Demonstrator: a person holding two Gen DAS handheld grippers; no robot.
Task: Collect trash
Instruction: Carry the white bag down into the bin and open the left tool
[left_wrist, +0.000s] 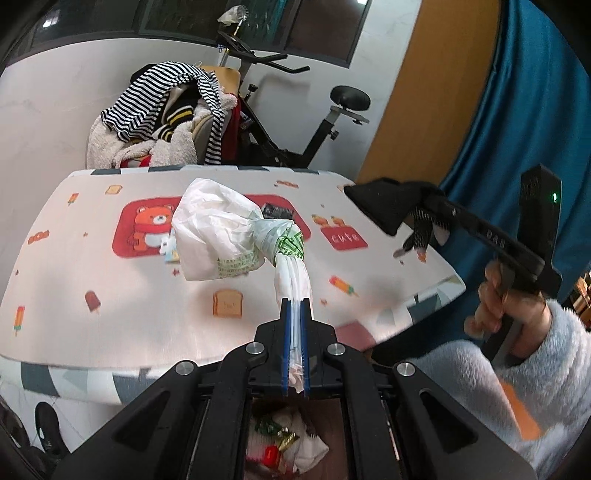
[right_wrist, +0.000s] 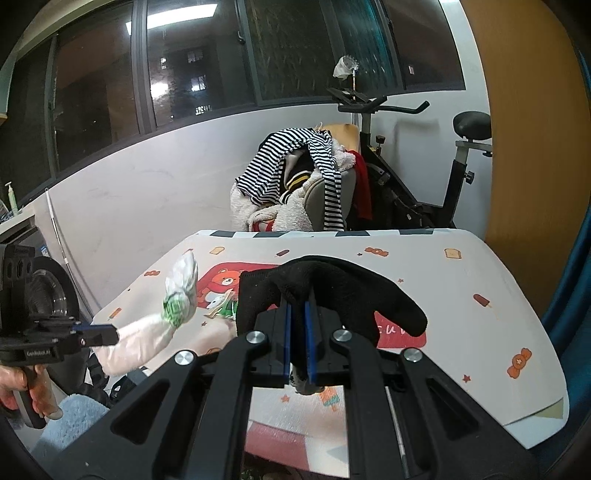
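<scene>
L gripper (left_wrist: 295, 306) clenched on twisted neck of white plastic bag (left_wrist: 218, 236), bag hanging just above table (left_wrist: 110, 332) w/ cartoon cloth. R gripper (right_wrist: 298, 310) clamped on black glove (right_wrist: 332, 288) (draped over both fingers), also above table. Bin of wrappers (left_wrist: 288, 443) visible below L gripper, by table edge.

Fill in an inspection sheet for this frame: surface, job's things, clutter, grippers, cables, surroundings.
Surface: table under a cartoon bear cloth.
Job's things: knotted white plastic bag and black glove, both lifted; bin of wrappers below the table edge.
Clutter: small packet and dark item on the cloth.
Grippers: left gripper shut on the bag's tail; right gripper shut on the glove.
Cables: nothing seen.
Surroundings: exercise bike, clothes-piled chair, blue curtain.
</scene>
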